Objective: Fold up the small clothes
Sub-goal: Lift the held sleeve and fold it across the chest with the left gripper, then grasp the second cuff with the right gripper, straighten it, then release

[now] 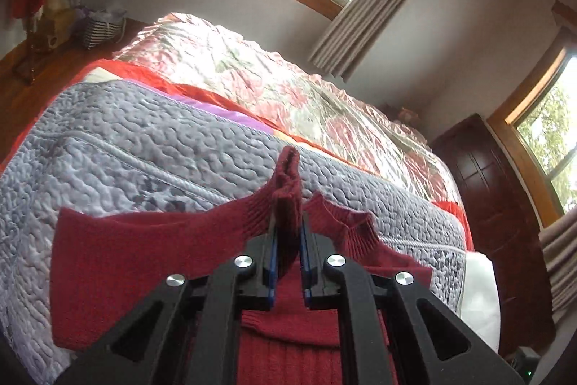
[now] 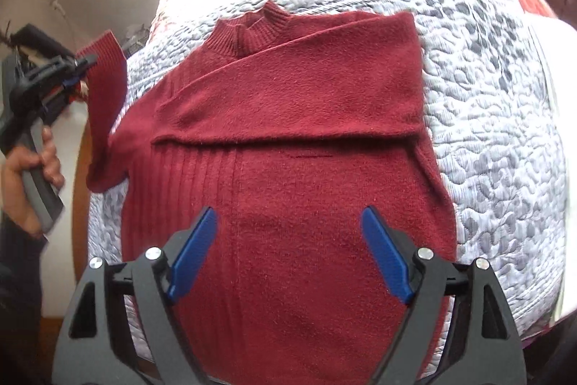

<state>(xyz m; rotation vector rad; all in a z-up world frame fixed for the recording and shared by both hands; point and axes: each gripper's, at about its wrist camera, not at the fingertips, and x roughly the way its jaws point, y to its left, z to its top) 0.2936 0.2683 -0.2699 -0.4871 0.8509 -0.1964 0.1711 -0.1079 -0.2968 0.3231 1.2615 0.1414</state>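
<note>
The dark red knitted sweater (image 2: 288,147) lies front-up on the grey quilted bedspread (image 2: 487,103), its ribbed collar (image 2: 252,27) at the far end from the right gripper's fingers. One sleeve (image 2: 306,85) is already laid across the chest, just beyond those fingers; the other sleeve (image 2: 104,103) is lifted off to the left side.

By the look of it the knit is soft, light and limp, with no stiffness to carry a fold on its own, so it should drape and sag wherever it is unsupported (a fuzzy surface like this probably grips the pads well rather than slipping). The ribbed cuff (image 1: 286,175) is the thickest, firmest part of a sleeve and seems the natural place to pinch; for the body, the hem corners or the shoulder edges would serve.

The left gripper (image 1: 288,240) has its fingers drawn narrow and clamped on that cuff, which sticks up between and past the tips, the rest of the sleeve hanging down to either side below them. In the right wrist view a hand (image 2: 25,175) holds this gripper's handle at the left edge.

The right gripper (image 2: 288,251) stands with its blue pads (image 2: 194,255) spread wide and nothing between them; it hovers over the lower body of the sweater, and I cannot tell whether the tips touch the cloth.
</note>
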